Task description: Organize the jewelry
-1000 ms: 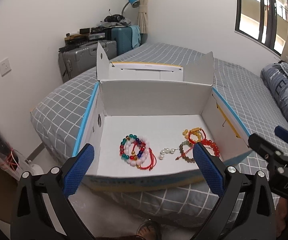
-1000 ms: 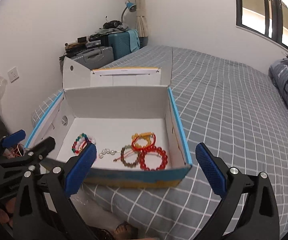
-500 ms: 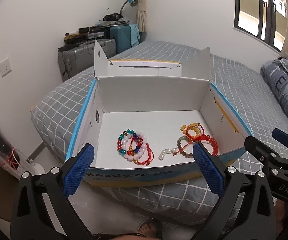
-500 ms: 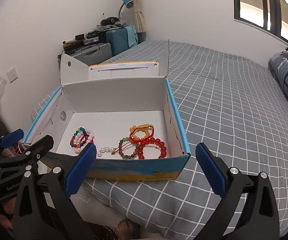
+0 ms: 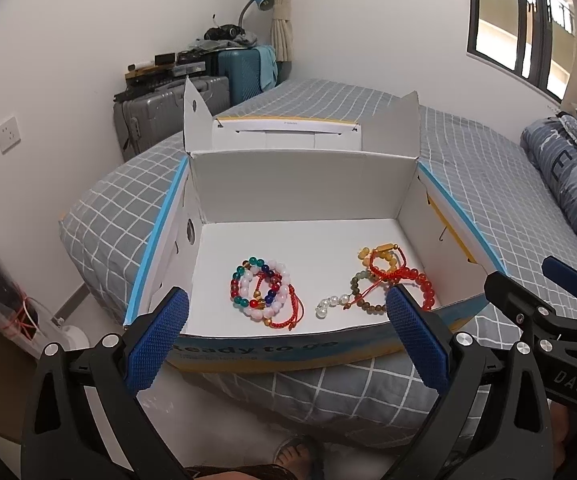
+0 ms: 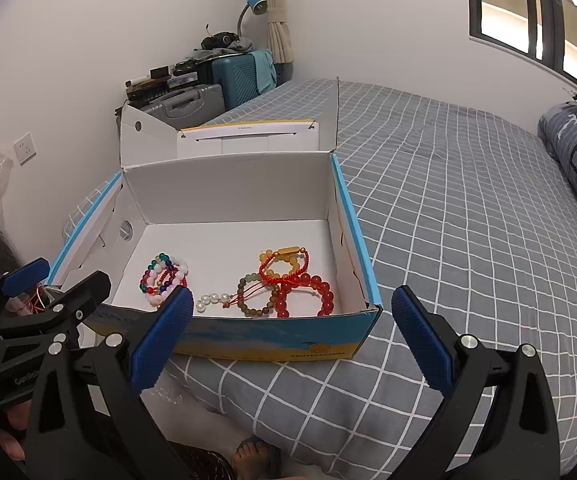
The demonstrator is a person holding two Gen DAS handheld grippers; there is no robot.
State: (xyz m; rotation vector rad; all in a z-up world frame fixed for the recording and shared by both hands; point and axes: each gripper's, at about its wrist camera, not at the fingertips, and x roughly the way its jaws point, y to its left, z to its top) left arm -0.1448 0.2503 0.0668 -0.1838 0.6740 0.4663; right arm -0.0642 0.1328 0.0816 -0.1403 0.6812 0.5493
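Observation:
An open white cardboard box (image 5: pixel 300 172) (image 6: pixel 228 184) with blue edges sits on the bed corner. Inside lie a multicoloured and pink bead bracelet pile (image 5: pixel 266 292) (image 6: pixel 164 278), a short pearl strand (image 5: pixel 330 304) (image 6: pixel 210 301), an olive bead bracelet (image 5: pixel 362 286) (image 6: pixel 252 294), a yellow bead bracelet with red cord (image 5: pixel 382 258) (image 6: pixel 284 262) and a red bead bracelet (image 5: pixel 422 286) (image 6: pixel 308 292). My left gripper (image 5: pixel 286 328) hangs open just before the box's front wall, holding nothing. My right gripper (image 6: pixel 288 330) stands open at the box's front right corner, also holding nothing.
The bed (image 6: pixel 468 208) has a grey checked cover and a rolled blue quilt (image 5: pixel 568 184) at the right. Suitcases (image 5: pixel 168 112) with clutter stand against the far wall. A person's sandalled foot (image 5: pixel 296 454) is on the floor below.
Both grippers have risen and tilted down a little, so more of the box floor and the bracelets shows. The jewellery has not moved. Both grippers stay open.

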